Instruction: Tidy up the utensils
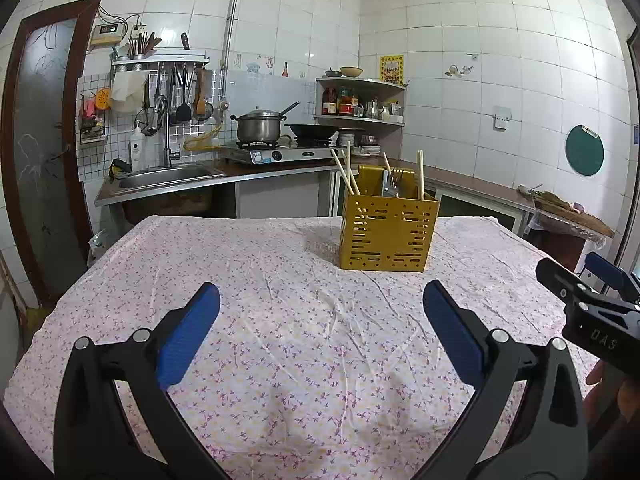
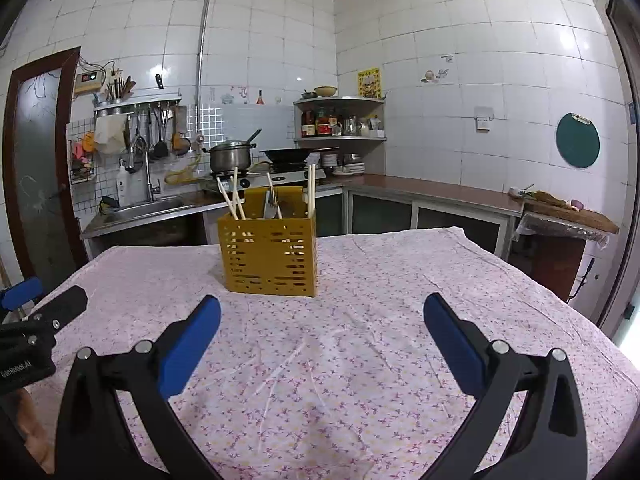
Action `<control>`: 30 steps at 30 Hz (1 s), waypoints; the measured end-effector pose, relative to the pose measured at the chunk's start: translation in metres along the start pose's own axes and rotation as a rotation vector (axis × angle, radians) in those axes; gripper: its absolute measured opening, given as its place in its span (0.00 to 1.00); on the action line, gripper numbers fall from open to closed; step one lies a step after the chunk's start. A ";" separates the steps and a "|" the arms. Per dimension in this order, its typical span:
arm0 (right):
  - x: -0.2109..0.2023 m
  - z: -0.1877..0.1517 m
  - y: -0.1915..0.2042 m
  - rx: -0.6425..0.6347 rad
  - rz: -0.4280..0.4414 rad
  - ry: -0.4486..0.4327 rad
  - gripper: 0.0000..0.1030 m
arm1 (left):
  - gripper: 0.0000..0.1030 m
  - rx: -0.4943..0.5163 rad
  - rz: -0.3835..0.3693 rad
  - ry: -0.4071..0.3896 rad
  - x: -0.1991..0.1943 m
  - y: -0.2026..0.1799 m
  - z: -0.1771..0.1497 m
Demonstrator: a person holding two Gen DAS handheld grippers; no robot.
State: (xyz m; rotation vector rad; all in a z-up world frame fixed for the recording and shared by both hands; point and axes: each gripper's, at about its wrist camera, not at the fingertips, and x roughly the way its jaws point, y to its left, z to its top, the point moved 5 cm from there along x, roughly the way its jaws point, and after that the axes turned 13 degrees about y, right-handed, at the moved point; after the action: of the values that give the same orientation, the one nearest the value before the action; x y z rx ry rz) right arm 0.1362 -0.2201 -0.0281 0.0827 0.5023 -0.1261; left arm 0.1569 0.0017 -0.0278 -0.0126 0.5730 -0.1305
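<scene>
Here, left gripper (image 1: 320, 304) spread wide, right gripper (image 2: 322, 316) likewise; yellow caddy (image 2: 268, 256) upright

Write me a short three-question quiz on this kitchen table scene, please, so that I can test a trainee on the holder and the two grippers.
1. True or false: the left gripper is shut on a chopstick.
2. Which things stand in the yellow utensil holder? A. only spoons; B. chopsticks and forks; C. nothing.
3. Fill in: the holder stands on a table covered with a floral ______.

Key
1. False: its jaws stand wide apart with nothing between them, as do those of the right gripper.
2. B.
3. tablecloth.
</scene>
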 end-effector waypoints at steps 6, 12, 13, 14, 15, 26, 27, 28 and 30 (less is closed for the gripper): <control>-0.004 -0.001 0.000 -0.009 0.001 -0.015 0.96 | 0.95 0.037 0.022 -0.017 -0.002 -0.008 0.000; -0.008 0.001 0.002 -0.026 -0.005 -0.027 0.96 | 0.95 0.033 0.000 -0.012 -0.004 -0.009 -0.001; -0.009 0.002 0.001 -0.024 -0.005 -0.028 0.96 | 0.95 0.032 -0.003 -0.014 -0.005 -0.010 -0.002; -0.009 0.002 0.002 -0.025 -0.004 -0.028 0.96 | 0.95 0.032 -0.011 -0.016 -0.006 -0.011 -0.002; -0.009 0.002 0.002 -0.025 -0.004 -0.029 0.96 | 0.95 0.033 -0.017 -0.019 -0.007 -0.011 -0.003; -0.014 0.003 0.003 -0.033 -0.006 -0.036 0.96 | 0.95 0.059 -0.002 -0.055 -0.015 -0.018 -0.003; -0.014 0.003 0.002 -0.033 -0.006 -0.038 0.96 | 0.95 0.059 0.001 -0.058 -0.015 -0.018 -0.003; -0.015 0.003 0.003 -0.033 -0.007 -0.039 0.96 | 0.95 0.059 0.003 -0.060 -0.015 -0.018 -0.003; -0.015 0.004 0.003 -0.032 -0.005 -0.037 0.96 | 0.95 0.057 0.005 -0.060 -0.016 -0.018 -0.003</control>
State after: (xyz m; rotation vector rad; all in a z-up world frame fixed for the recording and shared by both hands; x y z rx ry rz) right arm 0.1255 -0.2161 -0.0177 0.0473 0.4670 -0.1242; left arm 0.1400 -0.0142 -0.0212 0.0404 0.5096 -0.1407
